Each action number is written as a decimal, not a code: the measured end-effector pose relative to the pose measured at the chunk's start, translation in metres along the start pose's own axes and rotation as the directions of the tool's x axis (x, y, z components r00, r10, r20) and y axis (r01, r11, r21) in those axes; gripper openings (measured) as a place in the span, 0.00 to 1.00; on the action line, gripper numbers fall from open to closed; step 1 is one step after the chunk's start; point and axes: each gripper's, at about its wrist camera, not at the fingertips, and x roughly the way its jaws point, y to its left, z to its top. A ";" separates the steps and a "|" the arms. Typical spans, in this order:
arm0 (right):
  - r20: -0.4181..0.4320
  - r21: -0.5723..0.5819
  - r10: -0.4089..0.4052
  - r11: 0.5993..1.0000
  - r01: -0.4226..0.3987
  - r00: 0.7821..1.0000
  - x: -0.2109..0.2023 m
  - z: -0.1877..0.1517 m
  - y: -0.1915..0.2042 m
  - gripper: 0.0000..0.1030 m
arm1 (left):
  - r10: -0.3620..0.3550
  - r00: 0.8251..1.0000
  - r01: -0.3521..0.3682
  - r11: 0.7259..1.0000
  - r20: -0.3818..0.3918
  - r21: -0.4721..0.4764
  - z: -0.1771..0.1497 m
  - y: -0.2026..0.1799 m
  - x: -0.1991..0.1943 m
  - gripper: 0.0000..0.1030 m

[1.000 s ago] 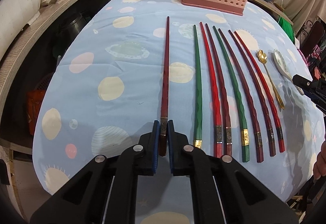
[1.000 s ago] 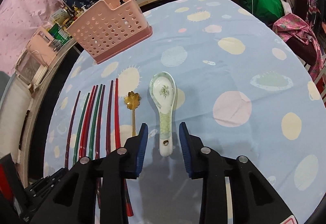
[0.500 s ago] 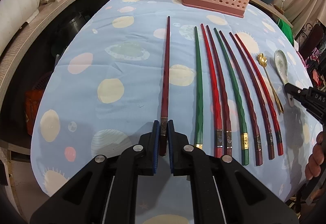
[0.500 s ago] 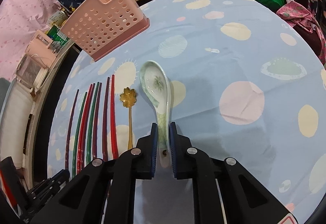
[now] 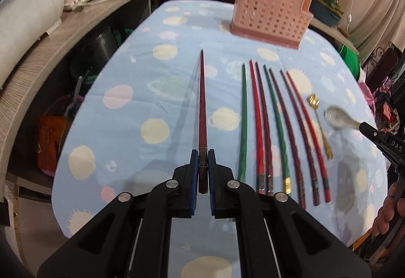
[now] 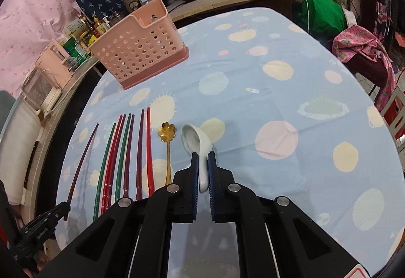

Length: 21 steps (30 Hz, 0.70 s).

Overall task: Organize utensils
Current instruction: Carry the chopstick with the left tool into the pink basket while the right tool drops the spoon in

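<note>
"DAS" reads on the right gripper.

A pale blue cloth dotted with cream, pink and mint spots covers the bench, bearing a perforated pink basket, red, green and maroon chopsticks, a gold spoon and a white spoon.

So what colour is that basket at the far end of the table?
Pale pink basket with a darker pink base, clearest in the right wrist view.
</note>
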 end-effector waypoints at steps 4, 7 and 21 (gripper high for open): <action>0.042 -0.015 -0.010 1.000 0.011 0.999 -0.016 0.013 0.004 0.07 | -0.027 0.997 0.029 0.999 0.067 -0.032 0.025 0.004 -0.024 0.07; 0.074 -0.030 -0.012 0.999 0.014 0.997 -0.025 0.022 0.008 0.07 | -0.033 0.993 0.038 0.998 0.116 -0.043 0.044 0.006 -0.037 0.07; 0.125 -0.061 0.060 0.997 -0.053 0.990 -0.018 0.093 0.028 0.07 | -0.048 0.931 0.060 0.998 0.362 -0.021 0.187 -0.010 -0.089 0.07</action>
